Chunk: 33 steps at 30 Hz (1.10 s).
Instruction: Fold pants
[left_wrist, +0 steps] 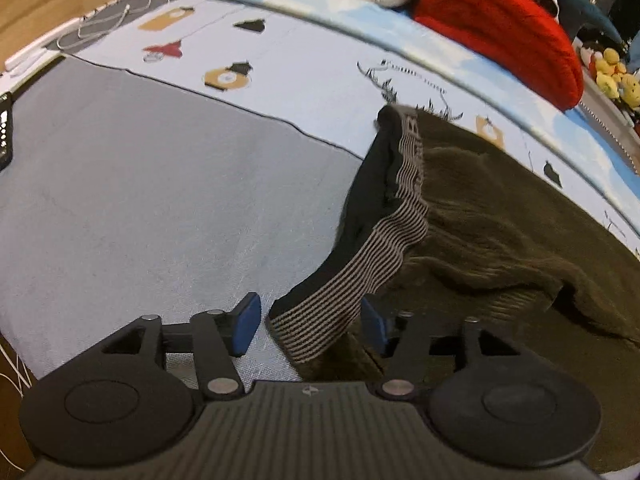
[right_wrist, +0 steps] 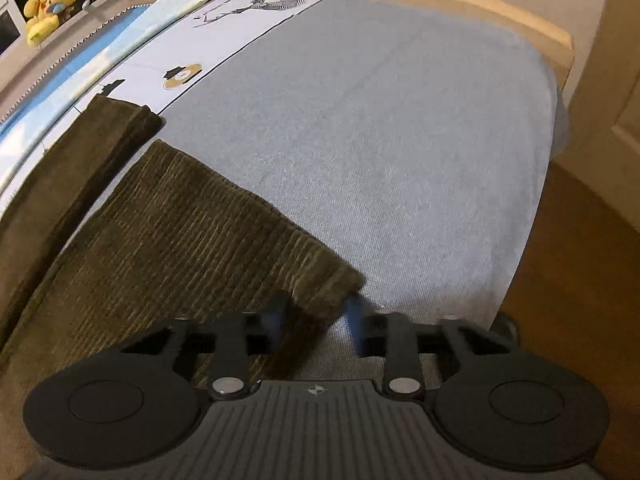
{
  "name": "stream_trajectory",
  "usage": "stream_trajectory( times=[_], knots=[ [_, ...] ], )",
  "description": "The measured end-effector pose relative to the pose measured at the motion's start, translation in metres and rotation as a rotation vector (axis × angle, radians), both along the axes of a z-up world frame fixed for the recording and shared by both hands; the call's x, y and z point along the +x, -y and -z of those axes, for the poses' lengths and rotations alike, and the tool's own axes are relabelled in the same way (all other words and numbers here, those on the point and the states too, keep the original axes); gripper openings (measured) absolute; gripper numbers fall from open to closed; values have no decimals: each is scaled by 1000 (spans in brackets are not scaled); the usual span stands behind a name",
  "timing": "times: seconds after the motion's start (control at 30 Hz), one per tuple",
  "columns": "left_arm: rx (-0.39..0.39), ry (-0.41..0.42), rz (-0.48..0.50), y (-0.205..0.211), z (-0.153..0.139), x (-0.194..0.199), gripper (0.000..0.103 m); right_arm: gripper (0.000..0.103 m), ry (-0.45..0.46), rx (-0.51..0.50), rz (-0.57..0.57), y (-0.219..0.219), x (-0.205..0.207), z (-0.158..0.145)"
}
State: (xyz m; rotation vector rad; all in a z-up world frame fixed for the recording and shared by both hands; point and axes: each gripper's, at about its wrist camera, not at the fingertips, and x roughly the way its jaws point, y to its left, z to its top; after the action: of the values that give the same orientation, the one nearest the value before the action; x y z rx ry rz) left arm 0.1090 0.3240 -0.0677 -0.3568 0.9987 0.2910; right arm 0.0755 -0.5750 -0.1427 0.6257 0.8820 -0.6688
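No legible writing; lettering on the striped waistband (left_wrist: 404, 216) is too blurred to read. Dark olive corduroy pants (right_wrist: 172, 216) lie spread on a bed (right_wrist: 400, 140) with grey cover and a printed pale-blue sheet (left_wrist: 300, 60). Left gripper (left_wrist: 310, 326) wide apart, straddling the waistband corner, pads clear. Right gripper (right_wrist: 318, 320) narrower, around the hem corner; contact unclear. Red blanket (left_wrist: 500, 28) and yellow plush toys (right_wrist: 52, 4) beyond.

Each tool (left_wrist: 310, 326) is black, ribbed; blue pads, silver pivot screws, apparently matching.
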Motion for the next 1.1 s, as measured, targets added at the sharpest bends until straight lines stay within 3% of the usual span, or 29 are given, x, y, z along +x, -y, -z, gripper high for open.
stream_trajectory(
  times=[0.13,0.3,0.37,0.47,0.57,0.63,0.7,0.77,0.83,0.93,0.97,1.1],
  knots=[
    [29,-21,54,7,6,7,73,17,51,2,27,3,-5,-8],
    [44,-51,97,13,16,18,73,15,154,-73,185,18,-31,-26],
    [41,-63,123,18,20,20,73,16,141,-67,214,26,-36,-21],
    [29,-66,164,24,23,21,73,21,110,47,127,33,-28,-3],
    [-3,-81,195,29,27,21,73,22,79,25,134,35,-30,-2],
    [22,-99,216,34,31,22,73,23,82,60,159,40,-31,1],
    [32,-119,244,39,36,20,65,23,79,67,168,40,-27,3],
    [43,-141,277,42,40,18,50,25,65,56,159,36,-23,3],
    [76,-134,314,45,37,13,44,26,55,42,134,30,-19,2],
    [125,-139,289,41,33,3,41,21,64,42,89,24,-14,2],
    [130,-147,264,38,32,2,41,16,79,51,65,22,-13,1],
    [130,-179,233,34,36,1,43,12,149,82,-48,14,-6,-5]
  ],
)
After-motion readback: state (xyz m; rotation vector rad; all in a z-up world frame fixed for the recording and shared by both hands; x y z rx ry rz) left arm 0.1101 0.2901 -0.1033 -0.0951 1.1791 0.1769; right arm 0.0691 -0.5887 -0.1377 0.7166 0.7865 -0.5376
